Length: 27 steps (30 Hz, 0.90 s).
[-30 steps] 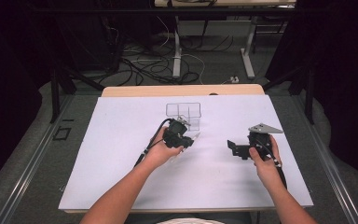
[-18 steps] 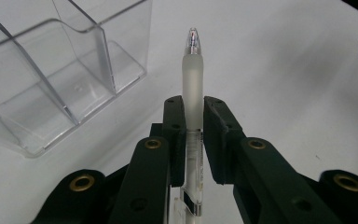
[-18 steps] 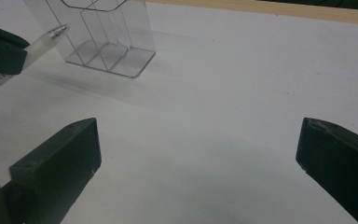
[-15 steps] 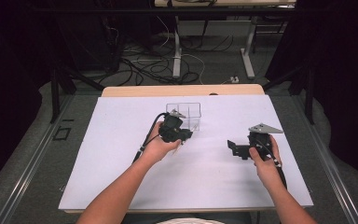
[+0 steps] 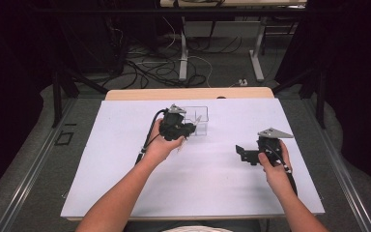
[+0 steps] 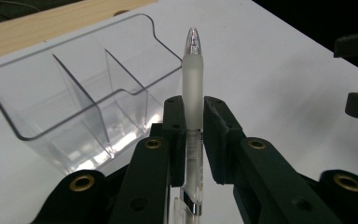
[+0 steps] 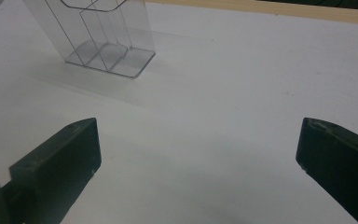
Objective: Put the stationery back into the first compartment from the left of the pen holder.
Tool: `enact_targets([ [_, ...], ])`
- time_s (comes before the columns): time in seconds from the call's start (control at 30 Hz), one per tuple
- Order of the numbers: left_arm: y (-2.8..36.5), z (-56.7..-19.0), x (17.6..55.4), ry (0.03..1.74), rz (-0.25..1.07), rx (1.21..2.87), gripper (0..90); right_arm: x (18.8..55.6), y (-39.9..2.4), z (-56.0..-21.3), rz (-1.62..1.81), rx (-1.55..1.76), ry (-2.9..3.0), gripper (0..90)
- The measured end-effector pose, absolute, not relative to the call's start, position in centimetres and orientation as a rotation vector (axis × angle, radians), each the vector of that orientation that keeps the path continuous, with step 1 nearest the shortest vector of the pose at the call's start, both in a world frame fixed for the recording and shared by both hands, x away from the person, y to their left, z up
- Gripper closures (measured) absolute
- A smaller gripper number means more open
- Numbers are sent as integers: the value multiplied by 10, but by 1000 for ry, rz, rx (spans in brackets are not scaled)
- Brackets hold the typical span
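A clear plastic organizer with three compartments stands at the back middle of the white table; I also see the organizer from above and its base from the right gripper view. My left gripper is shut on a frosted white pen, whose tip points up beside the organizer's right wall. In the high view the left gripper hovers just in front of the organizer. My right gripper rests at the right, its jaws wide open with nothing between the right gripper's fingertips.
A bare wooden strip runs along the table's far edge. Cables and metal desk legs lie on the floor beyond. The white surface stretches open between the two grippers and toward the front edge.
My left hand has risen and moved toward the organizer with the pen in its jaws. The right hand and its gripper have stayed where they were.
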<state>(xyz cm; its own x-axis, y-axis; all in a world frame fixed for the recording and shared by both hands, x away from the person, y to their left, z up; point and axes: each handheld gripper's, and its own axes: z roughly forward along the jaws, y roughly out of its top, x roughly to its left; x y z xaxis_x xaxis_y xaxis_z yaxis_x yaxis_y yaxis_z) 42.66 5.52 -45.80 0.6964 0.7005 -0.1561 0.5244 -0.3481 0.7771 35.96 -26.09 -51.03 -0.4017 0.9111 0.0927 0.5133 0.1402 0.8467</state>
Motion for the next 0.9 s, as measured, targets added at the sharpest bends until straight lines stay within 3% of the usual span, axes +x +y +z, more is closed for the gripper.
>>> enact_targets([
  [0.9, 83, -434, 446, 949, 396, 1778, 797, 359, -261, -510, 1176, 1364, 1979, 0],
])
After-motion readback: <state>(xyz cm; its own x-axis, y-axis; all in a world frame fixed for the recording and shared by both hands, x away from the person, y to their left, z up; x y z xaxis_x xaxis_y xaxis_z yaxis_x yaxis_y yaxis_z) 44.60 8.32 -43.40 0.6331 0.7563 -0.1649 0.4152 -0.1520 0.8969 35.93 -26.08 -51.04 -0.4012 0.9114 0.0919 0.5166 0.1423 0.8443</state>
